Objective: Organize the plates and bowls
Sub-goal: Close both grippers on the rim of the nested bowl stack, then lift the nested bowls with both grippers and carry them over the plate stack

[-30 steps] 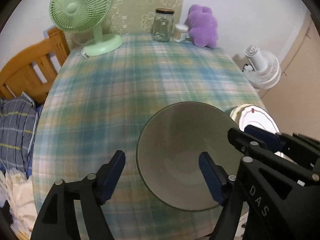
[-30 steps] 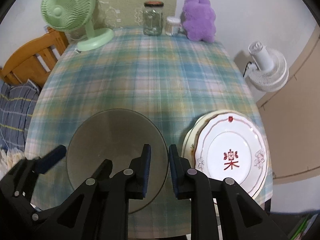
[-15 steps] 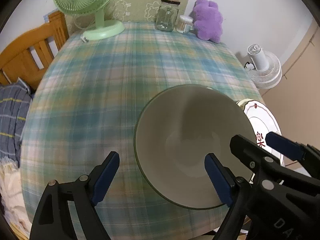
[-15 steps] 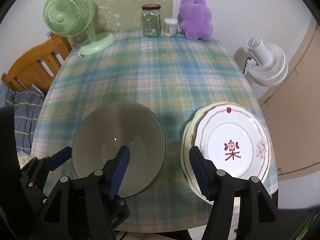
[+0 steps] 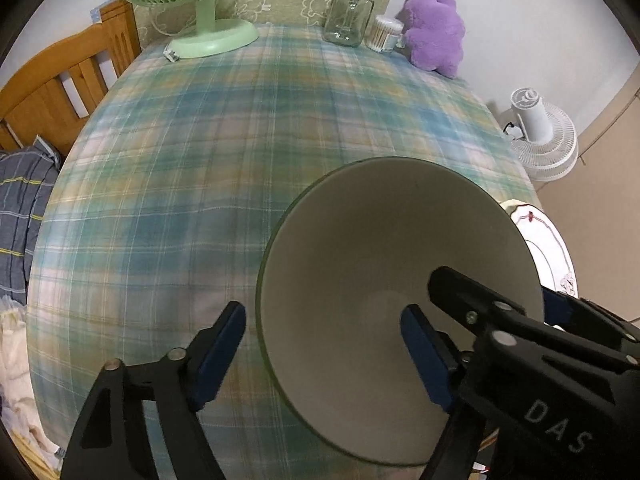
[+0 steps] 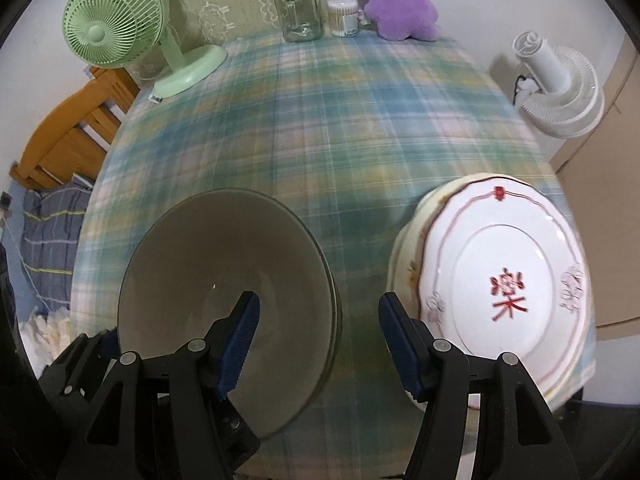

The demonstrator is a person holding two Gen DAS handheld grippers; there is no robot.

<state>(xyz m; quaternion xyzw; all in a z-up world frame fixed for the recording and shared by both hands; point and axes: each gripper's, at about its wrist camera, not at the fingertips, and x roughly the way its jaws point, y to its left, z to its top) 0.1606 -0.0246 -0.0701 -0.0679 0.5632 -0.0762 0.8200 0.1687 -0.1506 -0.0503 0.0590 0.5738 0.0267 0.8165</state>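
Now the grey bowl sits on the plaid tablecloth near its front edge, just left of the stacked plates — the red-patterned one on top. My right gripper spreads wide over the bowl's right rim, my left gripper wide across its left rim — neither gripping.
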